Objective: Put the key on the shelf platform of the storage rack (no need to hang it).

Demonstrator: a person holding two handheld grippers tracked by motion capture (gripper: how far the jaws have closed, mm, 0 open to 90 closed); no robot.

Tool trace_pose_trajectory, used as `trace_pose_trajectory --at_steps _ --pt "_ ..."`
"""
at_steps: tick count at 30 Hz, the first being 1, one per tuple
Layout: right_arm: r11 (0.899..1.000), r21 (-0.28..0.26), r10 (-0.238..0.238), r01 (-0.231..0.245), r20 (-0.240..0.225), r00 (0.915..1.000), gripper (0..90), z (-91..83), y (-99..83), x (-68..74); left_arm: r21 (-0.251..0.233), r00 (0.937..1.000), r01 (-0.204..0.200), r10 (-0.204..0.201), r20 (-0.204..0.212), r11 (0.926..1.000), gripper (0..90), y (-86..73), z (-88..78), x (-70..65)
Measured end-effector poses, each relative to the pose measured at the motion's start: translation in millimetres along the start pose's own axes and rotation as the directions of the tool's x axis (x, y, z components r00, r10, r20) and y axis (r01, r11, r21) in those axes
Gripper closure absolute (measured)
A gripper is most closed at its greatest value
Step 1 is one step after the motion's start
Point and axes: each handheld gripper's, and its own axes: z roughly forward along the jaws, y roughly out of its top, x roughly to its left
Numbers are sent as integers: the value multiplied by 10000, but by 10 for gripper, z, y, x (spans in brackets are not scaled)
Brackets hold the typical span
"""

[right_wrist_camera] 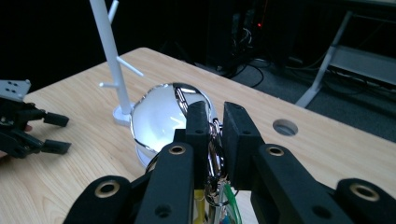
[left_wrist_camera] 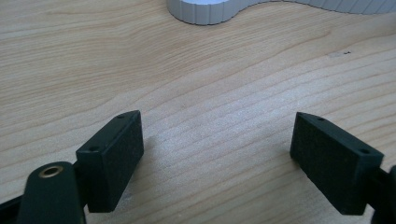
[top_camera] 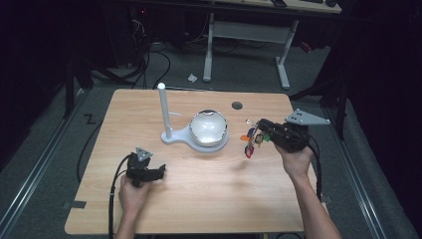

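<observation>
The wooden desk (top_camera: 199, 189) carries a white stand (top_camera: 171, 135) with a thin upright post (top_camera: 162, 107) bearing short side pegs, and a shiny domed bowl (top_camera: 209, 127) seated on the stand's base. Left of it the left gripper (top_camera: 160, 172) rests low over bare wood, its jaws wide apart with nothing between them.

On the right side of the desk the right gripper (top_camera: 259, 130) is held up off the surface, pointing toward the dome. Its jaws are closed tight on a bunch of keys (top_camera: 253, 139): the right gripper view shows the metal ring (right_wrist_camera: 215, 140) pinched between the pads, while the high view shows coloured tags, red, orange and green, dangling free below.

The bunch should be light but loose. The ring is stiff, smooth metal and likely slippery against the pads; the keys and tags will probably swing and rattle with any quick move, shifting the weight. The ring looks like the soundest place to hold, since it leaves an open loop that could pass over one of the pegs; gripping a single key would let the rest twist. Nothing here seems fragile, though the polished dome could scratch if the keys struck it.

No brand, label or writing can be read on any item; the tags are too small to tell.
</observation>
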Motion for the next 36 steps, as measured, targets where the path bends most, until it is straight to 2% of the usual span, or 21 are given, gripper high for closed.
trace_pose_trajectory --at_steps 6,9,20,29,36 --pt "9994 -105 -323 320 -292 9991 817 54 230 76 3 10000 -7 7 5 10000 178 0 0 0" --pt "9994 -94 -325 321 -390 9987 816 74 297 100 1 10000 -3 3 4 10000 177 0 0 0" --pt "9989 39 -468 472 -714 9963 816 192 494 136 4 10000 -34 34 12 10000 178 1 0 2" --pt "9984 273 -473 504 -1061 9932 816 380 697 176 7 10000 -35 35 18 10000 177 1 0 3" --pt "9978 366 -511 557 -1157 9920 816 499 795 212 20 10000 -14 14 12 10000 177 2 -1 2"
